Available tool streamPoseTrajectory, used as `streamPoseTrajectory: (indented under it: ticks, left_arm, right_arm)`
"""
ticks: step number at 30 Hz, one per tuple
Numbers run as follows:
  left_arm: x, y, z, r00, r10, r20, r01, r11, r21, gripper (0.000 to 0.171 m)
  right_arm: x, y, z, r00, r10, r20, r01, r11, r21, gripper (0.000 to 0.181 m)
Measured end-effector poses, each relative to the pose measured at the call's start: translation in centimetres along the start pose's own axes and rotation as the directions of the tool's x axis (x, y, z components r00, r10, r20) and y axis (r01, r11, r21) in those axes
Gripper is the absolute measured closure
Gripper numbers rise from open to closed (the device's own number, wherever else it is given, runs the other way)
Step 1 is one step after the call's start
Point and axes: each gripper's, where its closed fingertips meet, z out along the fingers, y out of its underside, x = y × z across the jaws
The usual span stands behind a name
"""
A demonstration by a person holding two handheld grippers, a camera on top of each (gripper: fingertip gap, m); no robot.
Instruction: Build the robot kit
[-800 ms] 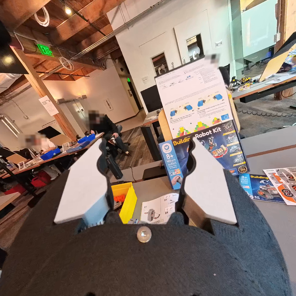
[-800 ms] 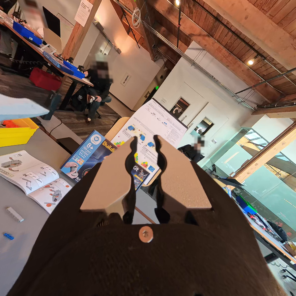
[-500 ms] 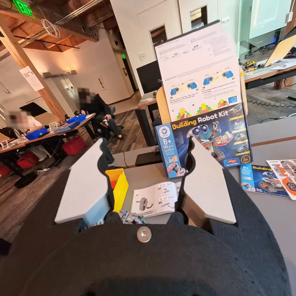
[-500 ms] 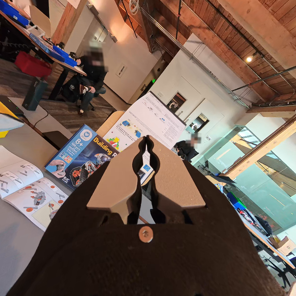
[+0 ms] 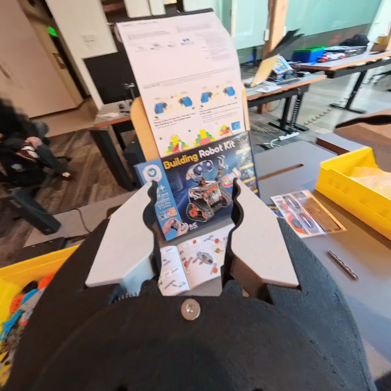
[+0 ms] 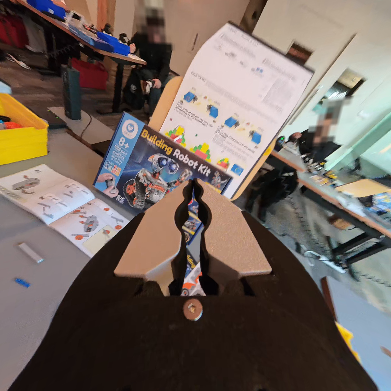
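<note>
My left gripper (image 5: pixel 194 183) is open and empty, held above the grey table (image 5: pixel 330 300). Between its fingers I see a blue robot kit box (image 5: pixel 203 190) standing upright and an open instruction booklet (image 5: pixel 190 260) lying in front of it. My right gripper (image 6: pixel 193 181) is shut with nothing between its tips. It points at the right end of the same box (image 6: pixel 152 167), with the booklet (image 6: pixel 59 201) to its left. One of its fingers (image 5: pixel 368 131) shows at the right edge of the left wrist view.
A yellow bin of coloured parts (image 5: pixel 25 275) is at the left and another yellow bin (image 5: pixel 349 190) at the right. A sticker sheet (image 5: pixel 300 213), a grey beam (image 6: pixel 30 252) and a small blue piece (image 6: pixel 22 282) lie on the table. A printed sheet on a board (image 5: pixel 184 74) stands behind the box. People sit at tables beyond.
Both views have tilted down toward the table and box. My right gripper has closed from slightly open to shut. My left gripper stays open; the right yellow bin has come into view.
</note>
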Motion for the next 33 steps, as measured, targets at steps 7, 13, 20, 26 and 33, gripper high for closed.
streamPoseTrajectory:
  ticks: [7,13,20,26,33]
  left_arm:
    - [-2.8,5.6,0.6,0.984,-0.068,-0.168,0.042,0.988,-0.151,0.145]
    - [-5.1,4.9,2.6,0.981,-0.077,-0.176,0.067,0.996,-0.065,0.171]
    - [-6.5,3.5,0.9,0.97,-0.114,-0.214,0.121,0.992,0.02,0.171]
    - [-7.0,1.4,-2.6,0.96,-0.125,-0.252,0.157,0.981,0.11,0.171]
    - [-7.2,0.0,-6.2,0.965,-0.095,-0.243,0.139,0.975,0.172,0.171]
  right_arm:
    - [1.1,5.8,3.7,0.994,0.063,0.086,-0.054,0.994,-0.099,0.14]
    - [0.1,5.8,5.9,0.997,-0.037,0.07,0.04,0.998,-0.052,0.136]
    - [-4.3,4.7,6.7,0.973,-0.048,0.227,0.042,0.999,0.033,0.181]
    - [-5.3,5.0,6.6,0.955,0.008,0.297,-0.011,1.0,0.01,0.181]
    - [-3.0,4.7,5.6,0.97,0.017,0.244,-0.023,1.0,0.021,0.181]
